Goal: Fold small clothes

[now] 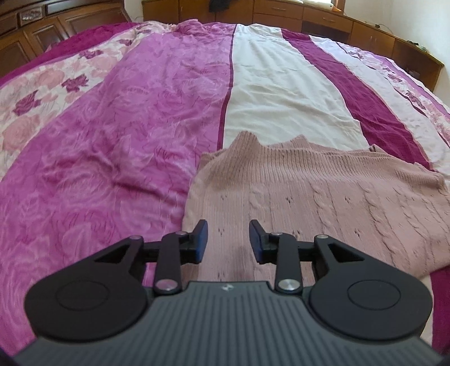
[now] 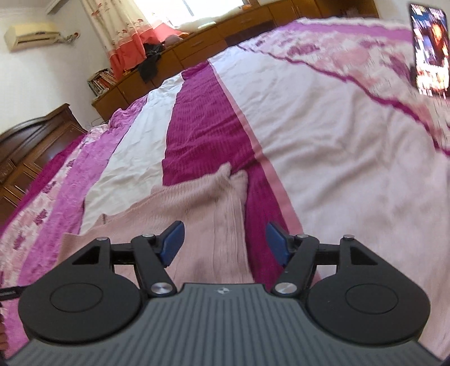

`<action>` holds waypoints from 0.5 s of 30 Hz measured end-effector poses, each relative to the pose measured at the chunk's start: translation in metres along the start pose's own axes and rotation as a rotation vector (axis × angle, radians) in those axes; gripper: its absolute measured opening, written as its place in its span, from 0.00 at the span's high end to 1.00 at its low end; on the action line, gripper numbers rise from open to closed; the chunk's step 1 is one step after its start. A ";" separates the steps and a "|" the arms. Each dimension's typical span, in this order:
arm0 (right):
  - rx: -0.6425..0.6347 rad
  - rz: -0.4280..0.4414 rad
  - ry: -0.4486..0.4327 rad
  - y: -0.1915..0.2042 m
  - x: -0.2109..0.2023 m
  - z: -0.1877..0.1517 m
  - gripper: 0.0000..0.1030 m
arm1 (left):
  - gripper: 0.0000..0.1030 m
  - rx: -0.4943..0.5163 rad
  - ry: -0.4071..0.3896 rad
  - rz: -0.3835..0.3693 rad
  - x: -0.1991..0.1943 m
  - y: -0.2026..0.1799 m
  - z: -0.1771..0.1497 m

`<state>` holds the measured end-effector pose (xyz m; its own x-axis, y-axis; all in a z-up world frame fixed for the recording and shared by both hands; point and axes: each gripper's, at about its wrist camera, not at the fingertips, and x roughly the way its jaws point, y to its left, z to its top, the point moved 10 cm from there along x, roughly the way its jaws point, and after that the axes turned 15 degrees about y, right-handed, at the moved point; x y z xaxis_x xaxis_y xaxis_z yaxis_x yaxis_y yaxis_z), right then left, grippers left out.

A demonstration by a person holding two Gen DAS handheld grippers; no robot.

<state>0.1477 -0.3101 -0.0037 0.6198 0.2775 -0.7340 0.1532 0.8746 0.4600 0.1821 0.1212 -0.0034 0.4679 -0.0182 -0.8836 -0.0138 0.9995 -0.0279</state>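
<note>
Left gripper point(image 1: 228, 239) and right gripper point(image 2: 225, 243) jaws gape above pink sweater point(image 1: 323, 197).

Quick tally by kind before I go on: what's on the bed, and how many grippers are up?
Sweater: 1
Bedspread: 1
Grippers, both open: 2, left and right
Total: 4

bright daylight | window point(image 2: 197, 11) glare | right view motion-blurred | fisheye-warped edges
</note>
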 end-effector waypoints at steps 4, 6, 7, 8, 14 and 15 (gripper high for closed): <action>0.026 0.018 0.017 -0.006 -0.007 -0.014 0.30 | 0.67 -0.015 0.019 -0.006 -0.004 0.001 -0.012; 0.039 0.033 0.028 -0.009 -0.008 -0.018 0.30 | 0.67 -0.024 0.030 -0.010 -0.005 0.002 -0.019; 0.049 0.048 0.038 -0.010 -0.008 -0.021 0.30 | 0.67 -0.028 0.034 -0.010 -0.006 0.002 -0.022; 0.062 0.069 0.054 -0.011 -0.007 -0.025 0.28 | 0.67 -0.033 0.038 -0.011 -0.006 0.002 -0.025; 0.094 0.181 0.118 -0.009 0.005 -0.035 0.19 | 0.67 -0.067 0.042 -0.032 -0.011 0.002 -0.035; 0.087 0.180 0.120 -0.008 0.007 -0.036 0.18 | 0.66 -0.073 0.044 -0.036 -0.012 0.001 -0.037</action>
<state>0.1230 -0.3010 -0.0300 0.5479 0.4756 -0.6882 0.1175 0.7708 0.6262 0.1439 0.1219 -0.0099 0.4302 -0.0564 -0.9010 -0.0628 0.9938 -0.0922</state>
